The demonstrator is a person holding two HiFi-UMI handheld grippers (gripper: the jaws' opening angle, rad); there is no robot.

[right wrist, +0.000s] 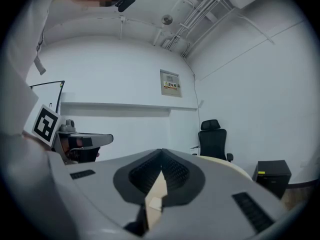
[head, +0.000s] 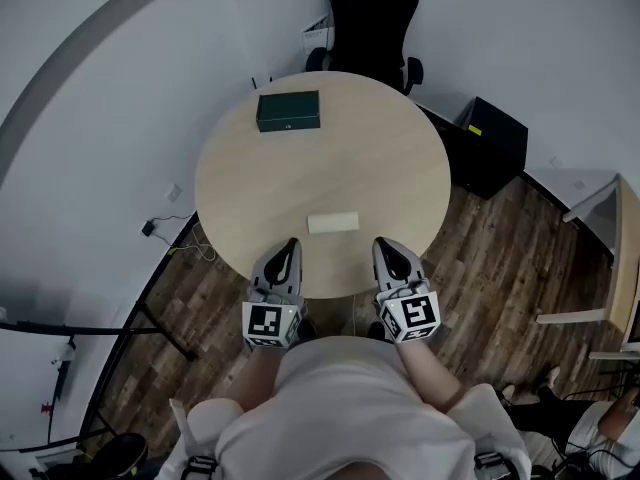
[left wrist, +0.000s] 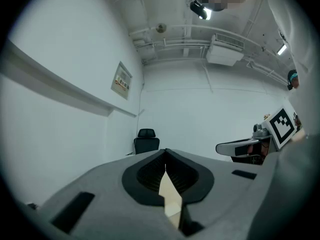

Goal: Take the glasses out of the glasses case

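Note:
A pale oblong case (head: 332, 223) lies closed on the round wooden table (head: 250, 188), near its front edge. A dark green rectangular box (head: 288, 111) sits at the far left of the tabletop. My left gripper (head: 289, 244) hovers over the table's front rim, left of and nearer than the pale case, jaws together and holding nothing. My right gripper (head: 384, 244) is level beside it, right of the case, also shut and holding nothing. In the left gripper view the left gripper (left wrist: 165, 154) tips meet. The right gripper (right wrist: 161, 154) looks the same in its own view. No glasses are visible.
A black office chair (head: 372, 23) stands behind the table. A black cabinet (head: 492, 143) sits on the wood floor at the right, and another desk edge (head: 625, 258) lies further right. Cables (head: 165, 233) trail on the floor at the left.

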